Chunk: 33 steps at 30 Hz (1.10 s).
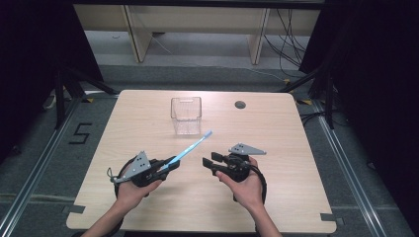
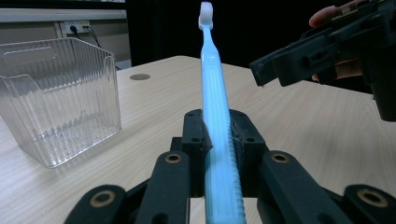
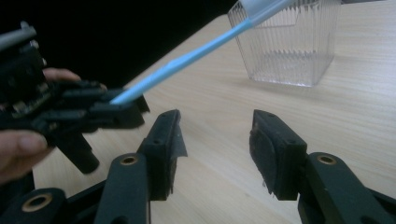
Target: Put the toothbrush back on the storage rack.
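A light blue toothbrush [image 1: 191, 148] with a white head points up and away toward the clear plastic bin [image 1: 186, 116] at the table's middle back. My left gripper [image 1: 170, 164] is shut on its handle [image 2: 219, 154], and the head [image 2: 206, 14] stands high in the left gripper view. Just right of it my right gripper [image 1: 209, 160] is open, jaws facing left toward the left gripper, nothing between them. In the right gripper view the toothbrush [image 3: 187, 60] runs from the left gripper [image 3: 116, 109] up across the bin [image 3: 292, 44].
The light wood table [image 1: 276, 143] has a round cable hole [image 1: 240, 104] at its back right. Black curtains flank both sides, and wooden furniture legs and cables stand on the floor beyond the far edge.
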Tool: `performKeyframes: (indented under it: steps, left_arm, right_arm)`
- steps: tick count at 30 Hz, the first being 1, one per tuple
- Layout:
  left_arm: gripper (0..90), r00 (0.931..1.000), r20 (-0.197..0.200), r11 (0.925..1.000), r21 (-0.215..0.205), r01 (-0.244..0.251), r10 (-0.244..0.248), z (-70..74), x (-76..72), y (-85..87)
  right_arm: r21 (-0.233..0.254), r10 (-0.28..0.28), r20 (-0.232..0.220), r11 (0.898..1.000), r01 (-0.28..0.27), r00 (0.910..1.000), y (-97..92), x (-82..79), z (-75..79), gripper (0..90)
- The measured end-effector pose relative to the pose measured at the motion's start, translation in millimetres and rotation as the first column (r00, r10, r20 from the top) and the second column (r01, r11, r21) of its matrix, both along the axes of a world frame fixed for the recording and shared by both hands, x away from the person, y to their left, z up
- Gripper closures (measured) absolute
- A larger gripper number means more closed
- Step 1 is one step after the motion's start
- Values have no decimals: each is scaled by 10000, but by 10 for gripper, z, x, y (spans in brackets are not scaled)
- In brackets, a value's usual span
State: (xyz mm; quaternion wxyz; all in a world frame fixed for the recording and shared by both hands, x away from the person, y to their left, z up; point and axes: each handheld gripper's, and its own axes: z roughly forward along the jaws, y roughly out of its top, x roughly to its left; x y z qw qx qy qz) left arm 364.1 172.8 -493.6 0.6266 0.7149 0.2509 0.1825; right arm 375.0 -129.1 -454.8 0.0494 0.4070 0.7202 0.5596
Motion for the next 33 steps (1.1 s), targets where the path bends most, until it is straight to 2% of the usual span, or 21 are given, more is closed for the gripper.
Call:
performKeyframes:
  steps: [1, 2, 3, 4, 9, 10, 11, 12, 13, 14, 15, 16, 19, 23, 24, 25, 26, 27, 31, 33]
  left_arm:
    - [779, 10000, 0, 10000, 0, 0, 0, 0, 0, 0]
    - [779, 10000, 34, 10000, -59, 0, 0, 1, 3, 0]
    - [779, 10000, 34, 10000, -59, 0, 0, 1, 3, 0]
    - [779, 10000, 31, 10000, -86, -20, 20, 1, 6, 0]
    - [779, 10000, 86, 9999, -116, -3, 4, -1, 7, -13]
    - [779, 9999, 100, 9999, -153, 26, -25, -2, 8, -19]
    - [779, 9998, 176, 9994, -315, 114, -109, -11, 15, -31]
    - [779, 9998, 165, 9995, -291, 119, -114, -12, 11, -34]
    - [779, 9998, 165, 9995, -291, 119, -114, -12, 11, -34]
    - [779, 10000, 69, 10000, -74, 22, -21, -5, -4, -30]
    - [778, 10000, 67, 10000, -65, 29, -29, -7, -5, -32]
    - [779, 10000, 78, 10000, -44, 30, -29, -8, -5, -33]
    - [779, 10000, 65, 10000, -33, 32, -31, -9, -9, -38]
    - [778, 9999, 124, 9999, 19, 99, -99, -9, -11, -54]
    - [778, 9999, 113, 9999, 4, 108, -108, -13, -12, -62]
    - [778, 9996, 183, 9996, -182, 200, -197, -27, -4, -78]
    - [779, 9999, 97, 9999, 38, 115, -116, -18, -16, -73]
    - [778, 9998, 114, 9999, 83, 134, -135, -17, -17, -76]
    - [777, 9998, 136, 9998, 118, 164, -166, -20, -15, -104]
    - [773, 9997, 125, 9991, 386, 182, -187, -26, -7, -115]
  right_arm:
    - [227, -201, -118, 9995, 204, 9997, 13, 12, -2, 529]
    - [466, -141, -296, 9988, 155, 9995, 20, 19, 10, 529]
    - [504, -201, -13, 9985, 202, 9998, 21, 50, 2, 529]
    - [785, -79, -228, 9969, 97, 9997, 35, 56, 11, 528]
    - [1033, 11, -436, 9946, 34, 9991, 91, 106, 34, 522]
    - [1005, 50, -274, 9949, -22, 9996, 104, 130, 30, 521]
    - [1111, 44, -427, 9938, 4, 9991, 117, 135, 40, 520]
    - [1033, 31, -285, 9946, -1, 9996, 127, 158, 36, 517]
    - [1174, 41, -541, 9931, 22, 9985, 138, 155, 55, 517]
    - [1210, 29, -525, 9926, 35, 9986, 152, 170, 59, 515]
    - [1175, 46, -326, 9931, -7, 9995, 162, 196, 52, 514]
    - [1289, 20, -597, 9916, 58, 9982, 171, 195, 73, 514]
    - [1417, 71, -505, 9899, 1, 9987, 193, 232, 71, 512]
    - [1563, 38, -661, 9877, 66, 9978, 242, 281, 69, 503]
    - [1650, 70, -670, 9863, 42, 9977, 253, 289, 73, 503]
    - [1662, 33, -718, 9861, 87, 9974, 261, 295, 74, 503]
    - [1761, 47, -765, 9843, 89, 9971, 271, 296, 82, 503]
    - [1742, 6, -663, 9847, 110, 9978, 278, 305, 79, 506]
    - [1666, -71, -593, 9859, 169, 9982, 285, 333, 85, 622]
    - [2019, -44, -762, 9792, 197, 9971, 266, 345, 83, 710]
